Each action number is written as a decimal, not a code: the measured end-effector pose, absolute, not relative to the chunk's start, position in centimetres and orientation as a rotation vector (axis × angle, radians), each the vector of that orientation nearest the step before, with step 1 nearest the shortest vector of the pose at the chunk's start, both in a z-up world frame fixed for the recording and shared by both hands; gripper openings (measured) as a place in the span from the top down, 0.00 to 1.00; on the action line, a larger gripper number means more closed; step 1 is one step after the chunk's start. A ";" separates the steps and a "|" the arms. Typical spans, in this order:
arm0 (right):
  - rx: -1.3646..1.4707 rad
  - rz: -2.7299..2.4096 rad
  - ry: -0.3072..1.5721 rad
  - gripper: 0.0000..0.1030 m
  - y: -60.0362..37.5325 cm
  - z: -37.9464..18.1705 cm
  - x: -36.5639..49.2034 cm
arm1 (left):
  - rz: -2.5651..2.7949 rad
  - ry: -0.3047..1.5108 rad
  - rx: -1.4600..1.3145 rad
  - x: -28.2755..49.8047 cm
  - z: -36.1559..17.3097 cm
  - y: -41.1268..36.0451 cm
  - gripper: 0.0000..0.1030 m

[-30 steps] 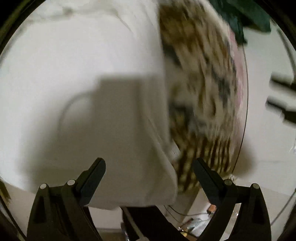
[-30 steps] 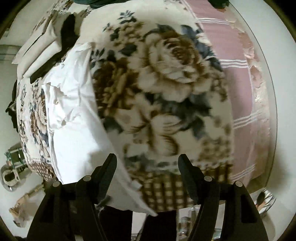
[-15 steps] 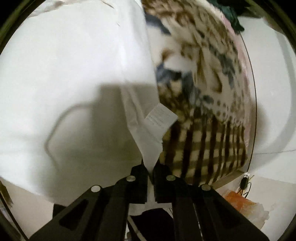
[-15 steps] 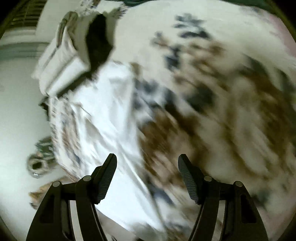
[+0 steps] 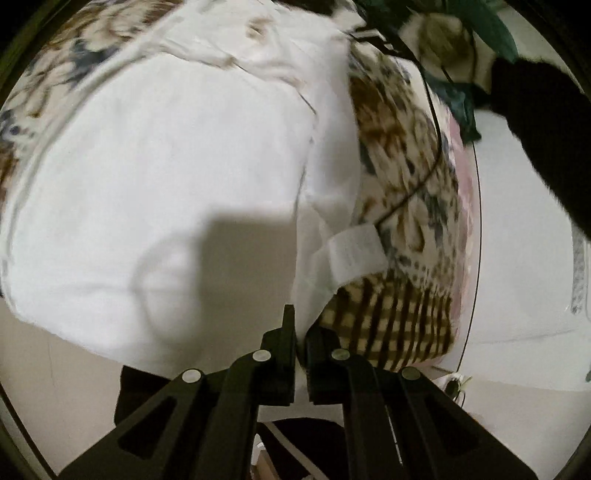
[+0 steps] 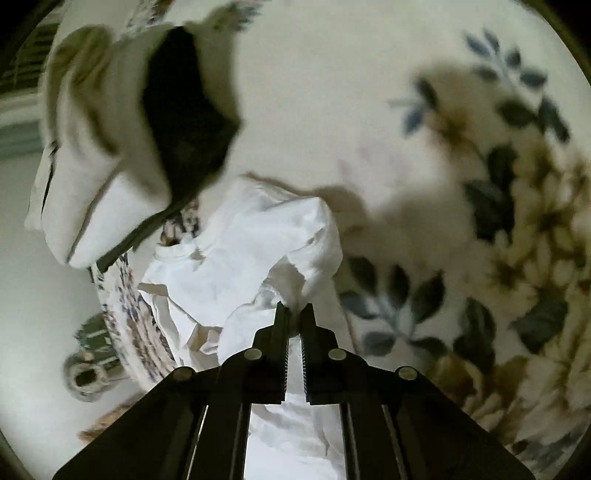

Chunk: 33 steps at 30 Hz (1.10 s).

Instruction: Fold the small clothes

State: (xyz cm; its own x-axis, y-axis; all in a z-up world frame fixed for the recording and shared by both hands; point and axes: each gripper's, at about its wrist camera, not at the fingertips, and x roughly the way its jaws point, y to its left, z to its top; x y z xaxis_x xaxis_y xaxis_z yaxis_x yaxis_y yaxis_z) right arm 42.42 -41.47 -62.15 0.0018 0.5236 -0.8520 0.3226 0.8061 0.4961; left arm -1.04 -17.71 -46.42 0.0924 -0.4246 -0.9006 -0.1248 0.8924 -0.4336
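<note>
A white garment [image 5: 177, 177] lies spread on a floral blanket [image 5: 402, 177]. My left gripper [image 5: 300, 332] is shut on its near right corner, just below a white care label [image 5: 356, 254]. In the right wrist view the same white garment [image 6: 243, 254] is bunched and wrinkled, and my right gripper [image 6: 293, 314] is shut on a raised fold of it. A dark sleeve or arm [image 5: 543, 122] shows at the upper right of the left wrist view.
The floral blanket [image 6: 461, 184] covers the surface, with a checked border [image 5: 391, 325] at its near edge. A stack of folded pale and black clothes [image 6: 122, 140] lies at the far left. A dark green cloth [image 5: 480, 33] lies at the far end. The floor holds small clutter [image 6: 88, 369].
Both grippers were open a second ago. The left one closed on the garment's corner first. The right one swung left over the blanket and closed on a fold of the garment.
</note>
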 end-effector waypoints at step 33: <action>0.167 0.337 1.686 0.43 -10.0 -55.2 40.0 | 0.163 1.482 -0.876 -4.8 -53.5 13.2 0.54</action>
